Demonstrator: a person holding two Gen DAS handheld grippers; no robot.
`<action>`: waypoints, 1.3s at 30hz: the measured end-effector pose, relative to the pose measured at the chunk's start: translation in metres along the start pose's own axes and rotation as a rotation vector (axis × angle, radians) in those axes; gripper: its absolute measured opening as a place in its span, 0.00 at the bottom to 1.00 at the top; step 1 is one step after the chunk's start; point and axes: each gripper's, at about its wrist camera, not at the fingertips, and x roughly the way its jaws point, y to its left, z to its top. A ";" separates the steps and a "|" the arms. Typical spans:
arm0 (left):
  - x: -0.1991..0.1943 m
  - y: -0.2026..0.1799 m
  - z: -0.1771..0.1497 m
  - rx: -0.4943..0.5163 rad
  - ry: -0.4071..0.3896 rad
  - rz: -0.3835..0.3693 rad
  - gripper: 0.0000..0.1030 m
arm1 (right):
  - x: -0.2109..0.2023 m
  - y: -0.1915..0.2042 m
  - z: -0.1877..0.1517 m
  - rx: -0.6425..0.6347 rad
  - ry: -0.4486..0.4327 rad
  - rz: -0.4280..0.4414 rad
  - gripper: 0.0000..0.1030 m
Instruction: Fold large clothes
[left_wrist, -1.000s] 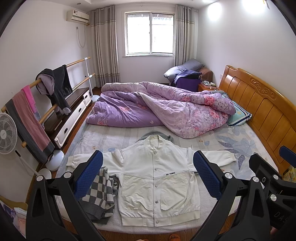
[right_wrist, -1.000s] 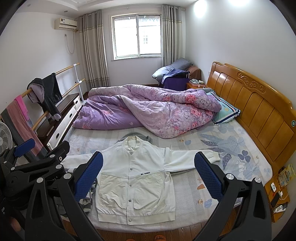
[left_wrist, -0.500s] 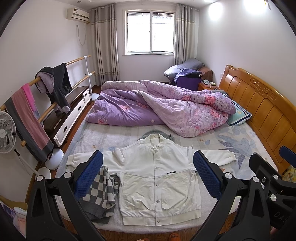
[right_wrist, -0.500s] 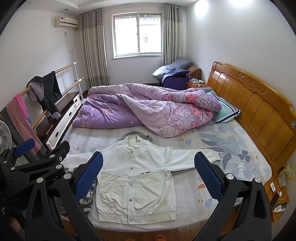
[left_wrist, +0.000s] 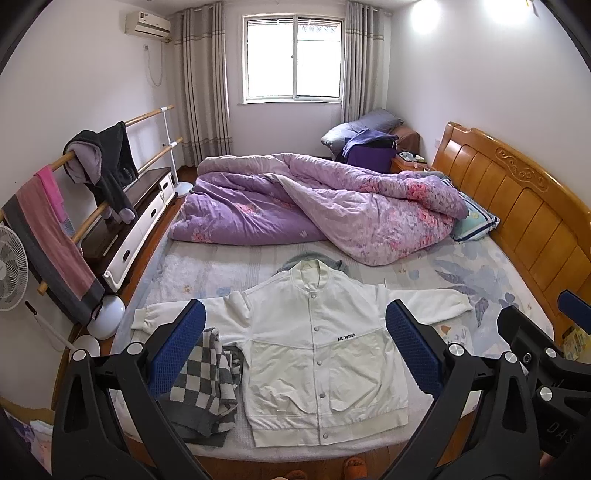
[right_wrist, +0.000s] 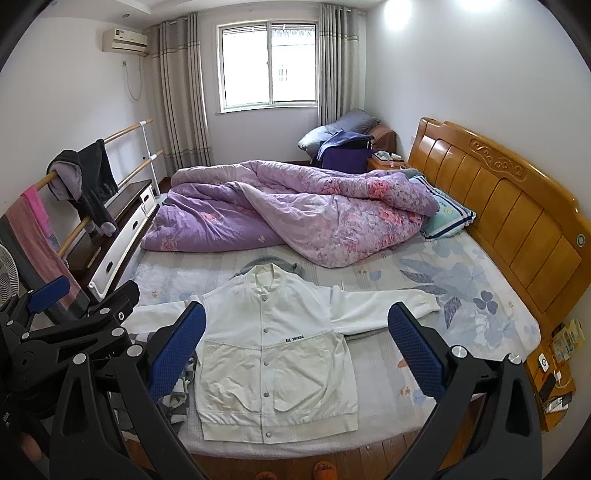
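A white snap-button jacket (left_wrist: 317, 347) lies flat, front up, sleeves spread, at the near edge of the bed; it also shows in the right wrist view (right_wrist: 273, 354). My left gripper (left_wrist: 295, 343) is open and empty, held well above and in front of the jacket. My right gripper (right_wrist: 295, 343) is open and empty too, at the same height, to the right of the left one. The left gripper's body (right_wrist: 66, 332) shows at the left of the right wrist view. The right gripper's body (left_wrist: 543, 354) shows at the right of the left wrist view.
A grey checked garment (left_wrist: 203, 387) lies left of the jacket, partly on its sleeve. A grey garment (left_wrist: 314, 258) peeks from behind the collar. A purple quilt (left_wrist: 314, 210) fills the far half of the bed. Wooden headboard (left_wrist: 517, 206) right; clothes rail (left_wrist: 92, 173), fan (left_wrist: 11, 266) left.
Both grippers have risen or tilted slightly, so the jacket sits a little lower in both views. Nothing on the bed has moved.
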 end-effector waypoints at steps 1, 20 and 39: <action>0.003 0.005 0.000 0.003 0.006 -0.005 0.95 | 0.002 0.004 0.000 0.001 0.003 -0.003 0.93; 0.127 -0.017 0.058 -0.026 0.143 0.073 0.95 | 0.131 -0.017 0.061 -0.069 0.124 0.106 0.93; 0.282 0.048 0.061 -0.139 0.392 0.156 0.95 | 0.284 0.054 0.081 -0.250 0.375 0.208 0.93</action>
